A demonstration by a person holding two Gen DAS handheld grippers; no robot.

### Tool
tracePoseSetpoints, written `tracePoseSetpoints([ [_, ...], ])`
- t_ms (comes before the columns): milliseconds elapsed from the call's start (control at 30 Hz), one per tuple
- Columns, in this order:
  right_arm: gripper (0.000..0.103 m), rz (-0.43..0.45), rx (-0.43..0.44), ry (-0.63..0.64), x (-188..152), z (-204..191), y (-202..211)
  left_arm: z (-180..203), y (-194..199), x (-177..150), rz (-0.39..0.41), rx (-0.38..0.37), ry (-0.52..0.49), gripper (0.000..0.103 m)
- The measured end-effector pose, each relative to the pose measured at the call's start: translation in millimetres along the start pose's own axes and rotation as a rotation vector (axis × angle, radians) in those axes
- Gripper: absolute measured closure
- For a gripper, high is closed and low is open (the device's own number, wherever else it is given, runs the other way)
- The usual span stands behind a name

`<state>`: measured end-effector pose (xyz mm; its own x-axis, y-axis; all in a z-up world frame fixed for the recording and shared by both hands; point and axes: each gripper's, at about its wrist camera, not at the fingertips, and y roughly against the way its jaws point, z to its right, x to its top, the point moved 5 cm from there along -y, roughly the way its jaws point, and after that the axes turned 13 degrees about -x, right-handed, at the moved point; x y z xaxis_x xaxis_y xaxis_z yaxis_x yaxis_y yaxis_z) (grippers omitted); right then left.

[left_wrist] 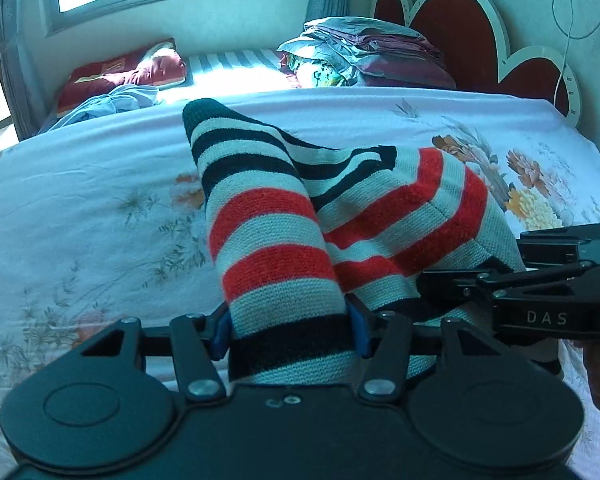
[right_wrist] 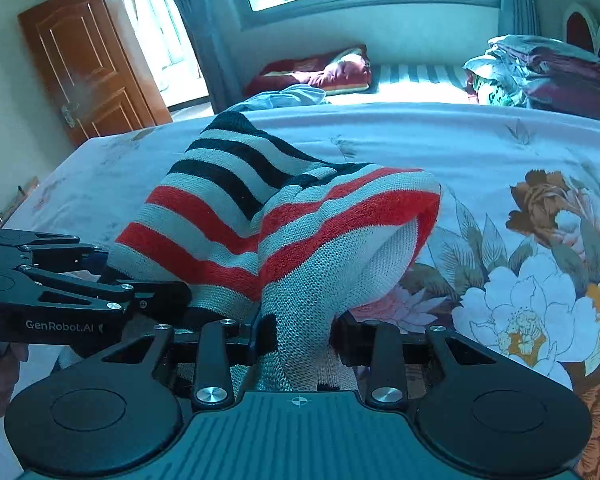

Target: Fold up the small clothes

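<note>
- With both grippers clamped on the near hem of the sweater (left_wrist: 284,248), the fold should go well, I judge, if the two hands travel together and carry the hem level toward the far edge, so the stripes stay lined up.
- The left gripper (left_wrist: 288,326) is partly closed, its blue pads (left_wrist: 358,330) pressing a thick bunch of knit.
- The right gripper (right_wrist: 300,332) is narrower, pinching a gathered fold of the same hem, just beside the left.
- Beyond them the sweater humps up off the sheet (left_wrist: 80,208); its far end lies on the bed.
</note>
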<state>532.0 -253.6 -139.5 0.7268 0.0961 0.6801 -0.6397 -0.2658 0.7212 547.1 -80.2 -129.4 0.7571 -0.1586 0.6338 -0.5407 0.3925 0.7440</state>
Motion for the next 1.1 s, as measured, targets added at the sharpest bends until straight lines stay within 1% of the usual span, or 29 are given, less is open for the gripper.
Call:
tracePoseSetpoints([
  [100, 0.068, 0.023, 0.001, 0.018, 4, -19, 12, -8, 18, 2, 0.017, 0.0, -0.014, 0.049],
  [267, 0.068, 0.032, -0.006, 0.033, 23, -72, 4, -40, 46, -1, 0.032, 0.008, -0.029, 0.049],
  [400, 0.068, 0.026, -0.002, 0.038, 26, -126, 0, -82, 76, -16, 0.037, 0.004, -0.018, 0.049],
  [533, 0.068, 0.012, 0.01, 0.054, 27, -181, -16, -130, 101, -34, 0.03, 0.002, 0.002, 0.049],
  [633, 0.068, 0.0, 0.012, 0.053, 24, -218, -31, -159, 111, -45, 0.024, 0.003, 0.015, 0.049],
  [733, 0.068, -0.011, 0.012, 0.052, 19, -244, -42, -182, 119, -56, 0.016, -0.003, 0.025, 0.049],
  [867, 0.068, -0.034, 0.011, 0.045, 14, -261, -55, -204, 120, -67, -0.004, -0.026, 0.042, 0.049],
  [1000, 0.068, -0.08, -0.001, 0.017, 6, -261, -68, -224, 110, -83, -0.042, -0.084, 0.097, 0.047],
  [1033, 0.068, -0.101, -0.006, 0.003, 3, -258, -73, -228, 106, -87, -0.047, -0.092, 0.114, 0.042],
  [1067, 0.068, -0.122, -0.008, -0.017, -2, -255, -78, -232, 105, -89, -0.036, -0.099, 0.127, 0.033],
  [1100, 0.067, -0.128, -0.005, -0.034, -5, -251, -80, -236, 104, -90, -0.028, -0.1, 0.133, 0.029],
])
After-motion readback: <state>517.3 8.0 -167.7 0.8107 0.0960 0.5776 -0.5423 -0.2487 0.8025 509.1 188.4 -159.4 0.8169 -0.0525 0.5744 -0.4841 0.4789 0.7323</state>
